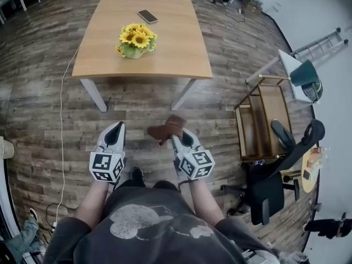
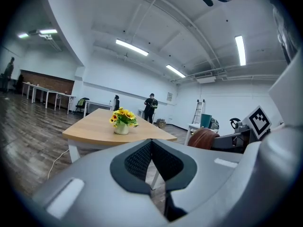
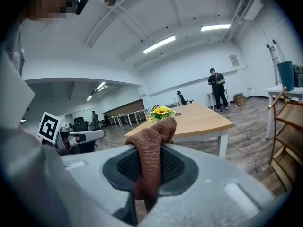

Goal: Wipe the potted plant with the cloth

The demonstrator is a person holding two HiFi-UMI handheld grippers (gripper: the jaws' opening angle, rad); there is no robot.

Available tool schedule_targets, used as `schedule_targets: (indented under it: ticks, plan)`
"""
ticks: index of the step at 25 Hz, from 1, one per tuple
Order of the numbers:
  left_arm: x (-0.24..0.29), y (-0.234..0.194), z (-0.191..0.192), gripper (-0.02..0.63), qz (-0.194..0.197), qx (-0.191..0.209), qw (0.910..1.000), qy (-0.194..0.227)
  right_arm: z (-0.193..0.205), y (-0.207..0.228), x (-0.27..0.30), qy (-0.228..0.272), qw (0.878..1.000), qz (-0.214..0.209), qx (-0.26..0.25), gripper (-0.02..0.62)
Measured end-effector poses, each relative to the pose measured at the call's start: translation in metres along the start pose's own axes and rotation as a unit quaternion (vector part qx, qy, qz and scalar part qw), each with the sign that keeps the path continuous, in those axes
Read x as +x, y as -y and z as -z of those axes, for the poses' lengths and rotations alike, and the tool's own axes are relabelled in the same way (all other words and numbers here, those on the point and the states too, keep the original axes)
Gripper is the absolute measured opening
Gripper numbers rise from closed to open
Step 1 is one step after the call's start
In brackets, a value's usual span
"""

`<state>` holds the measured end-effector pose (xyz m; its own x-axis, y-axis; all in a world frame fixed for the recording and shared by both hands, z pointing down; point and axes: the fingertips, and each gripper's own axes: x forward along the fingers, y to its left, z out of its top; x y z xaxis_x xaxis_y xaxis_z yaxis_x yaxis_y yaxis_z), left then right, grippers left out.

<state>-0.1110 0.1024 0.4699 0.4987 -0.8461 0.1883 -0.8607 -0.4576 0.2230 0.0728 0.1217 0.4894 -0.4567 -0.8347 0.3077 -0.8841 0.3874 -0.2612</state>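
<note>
A potted plant (image 1: 136, 40) with yellow sunflowers in a pale green pot stands near the front edge of a wooden table (image 1: 176, 54). The potted plant (image 2: 122, 121) shows small and far in the left gripper view, and the potted plant (image 3: 161, 111) peeks over the cloth in the right gripper view. My right gripper (image 1: 172, 136) is shut on a brown cloth (image 1: 165, 128), which bunches out past the jaw tips; the cloth (image 3: 151, 160) hangs between the pads. My left gripper (image 1: 116, 132) is shut and empty, its gripper (image 2: 151, 162) jaws pressed together. Both are over the floor, well short of the table.
A phone (image 1: 147, 16) lies on the table behind the plant. A white cable (image 1: 61, 125) trails over the wood floor at the left. At the right stand a wooden shelf cart (image 1: 264, 120) and a black office chair (image 1: 275, 186). Two people (image 2: 151, 107) stand far off.
</note>
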Motion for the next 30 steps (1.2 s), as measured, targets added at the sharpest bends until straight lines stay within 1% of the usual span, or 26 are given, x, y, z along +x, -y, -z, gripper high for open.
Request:
schedule_targets:
  ticks: [5, 11, 14, 19, 22, 26, 30]
  plan:
    - [0.017, -0.021, -0.005, 0.018, -0.006, -0.007, 1.0, 0.003, -0.007, 0.001, 0.02, -0.005, 1.0, 0.0, -0.005, 0.049]
    - [0.038, -0.033, -0.007, 0.02, -0.017, -0.001, 0.9998, 0.005, -0.017, 0.024, 0.045, -0.002, 1.0, 0.003, 0.0, 0.049]
    - [0.052, -0.041, -0.012, 0.018, -0.025, 0.004, 0.9996, 0.009, -0.025, 0.034, 0.069, 0.003, 1.0, -0.007, 0.003, 0.049]
    - [0.087, -0.057, -0.021, 0.02, -0.044, 0.009, 0.999, 0.006, -0.049, 0.05, 0.116, 0.008, 0.999, -0.034, -0.004, 0.049]
    - [0.111, -0.064, -0.027, 0.02, -0.049, 0.005, 0.9987, 0.011, -0.061, 0.07, 0.139, 0.003, 0.999, -0.043, -0.006, 0.049]
    - [0.148, -0.069, -0.041, 0.02, -0.06, 0.003, 0.9979, 0.023, -0.081, 0.108, 0.166, -0.002, 0.999, -0.041, -0.002, 0.049]
    - [0.18, -0.079, -0.046, 0.02, -0.079, 0.003, 0.9967, 0.019, -0.097, 0.134, 0.191, -0.003, 0.999, -0.047, 0.0, 0.049]
